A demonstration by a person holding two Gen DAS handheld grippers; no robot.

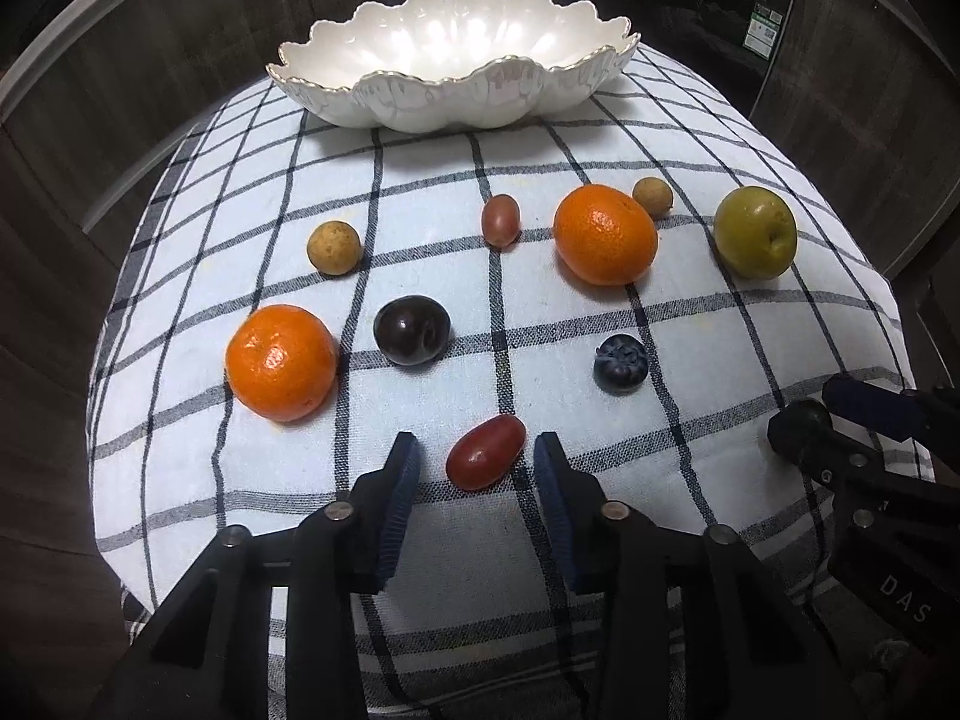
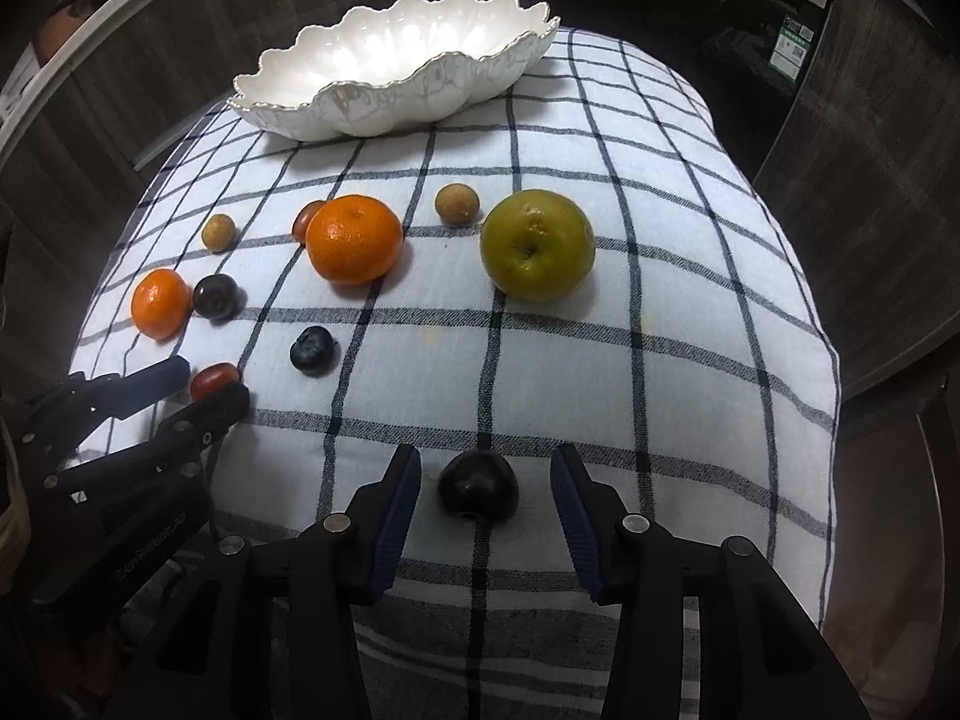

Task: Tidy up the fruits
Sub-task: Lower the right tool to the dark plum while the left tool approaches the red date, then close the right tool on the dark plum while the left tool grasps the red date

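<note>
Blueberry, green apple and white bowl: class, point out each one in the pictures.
blueberry (image 1: 621,363), left wrist view, on its crown end.
green apple (image 2: 536,245), right wrist view, middle of its skin.
white bowl (image 1: 420,99), left wrist view, on its near scalloped wall.

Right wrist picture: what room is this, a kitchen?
Probably a home kitchen: a built-in oven-like appliance behind, dark wood cabinet fronts, and a checked cloth with a white scalloped bowl.

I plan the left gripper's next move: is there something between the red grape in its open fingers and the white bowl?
Yes. Between the red grape and the bowl the cloth carries a smaller grape and a dark plum near the straight line. Lifting over them would avoid contact.
</note>
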